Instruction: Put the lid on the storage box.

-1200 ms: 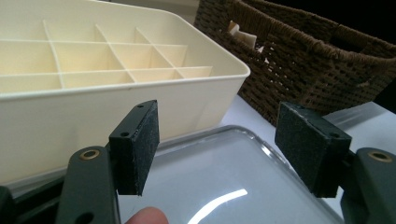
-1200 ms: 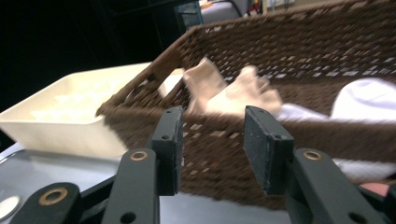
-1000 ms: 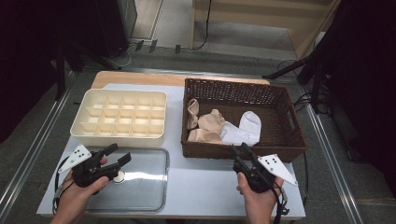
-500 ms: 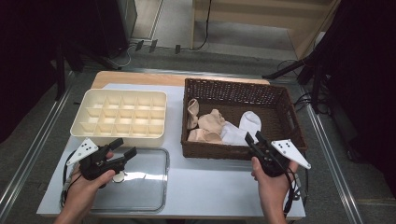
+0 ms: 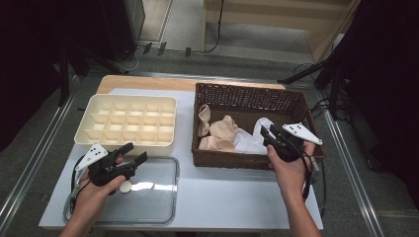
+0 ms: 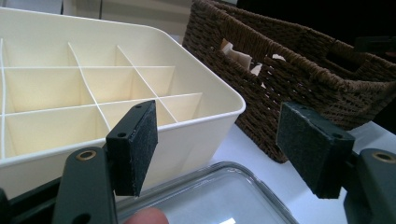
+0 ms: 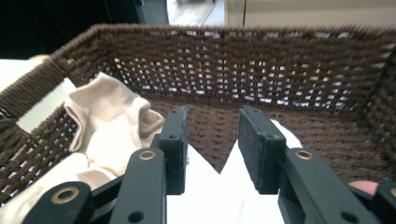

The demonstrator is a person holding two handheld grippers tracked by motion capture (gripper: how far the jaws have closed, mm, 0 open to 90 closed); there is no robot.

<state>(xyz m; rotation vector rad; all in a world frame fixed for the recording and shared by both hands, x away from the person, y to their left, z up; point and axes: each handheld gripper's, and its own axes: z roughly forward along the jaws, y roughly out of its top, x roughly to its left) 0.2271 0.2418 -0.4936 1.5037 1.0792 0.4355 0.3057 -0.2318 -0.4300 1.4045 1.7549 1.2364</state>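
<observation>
The wicker basket (image 5: 249,94) is the landmark here: it stands on the right half of the counter (image 5: 222,197), and everything else sits around it. Inside it, toward its near wall, lies a white sock (image 5: 252,138), with a heap of beige socks (image 5: 217,136) to its left. The right gripper (image 5: 271,137) hangs over the basket's near right corner, its jaws part open with nothing between them, pointing down at the white sock; in the right gripper view that cloth (image 7: 219,196) lies directly under the jaws.

To the left of the basket stands a cream compartment tray (image 5: 129,123), and nearer the person than the tray lies a clear lid (image 5: 148,197). The left gripper (image 5: 134,154) hovers over that lid, jaws spread wide and empty.

The white sock should be light, limp and easy to crush without harm. It will drape and may drag a neighbour along, so a pinch on a raised fold near its middle, clear of the beige heap and the basket wall, looks the safest hold.
</observation>
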